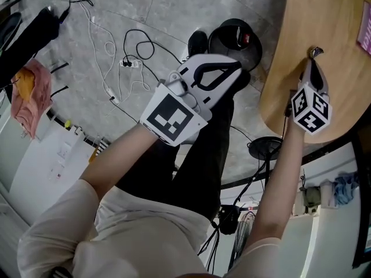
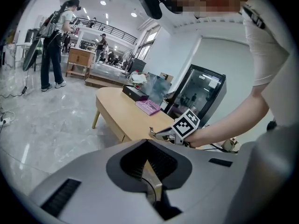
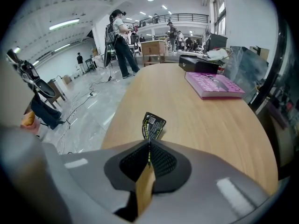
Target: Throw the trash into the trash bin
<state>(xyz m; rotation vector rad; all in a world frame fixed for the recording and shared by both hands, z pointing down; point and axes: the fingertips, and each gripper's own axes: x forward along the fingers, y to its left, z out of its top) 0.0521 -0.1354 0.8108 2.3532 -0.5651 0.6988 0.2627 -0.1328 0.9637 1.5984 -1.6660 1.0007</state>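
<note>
The pick-up is in hand: the right gripper (image 3: 149, 144) is clenched on the black wrapper (image 3: 153, 125) at the near edge of the table (image 3: 210, 125) — the left gripper (image 2: 148, 146) hangs off the table, clenched and empty. The next move likely calls for a carry to the trash bin (image 1: 235, 39) on the floor beside the table — then a release.

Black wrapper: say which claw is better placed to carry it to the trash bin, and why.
Right. The right claw is shut on the black wrapper above the wooden table. The left claw is shut and empty, though in the head view it looks nearer the trash bin.
</note>
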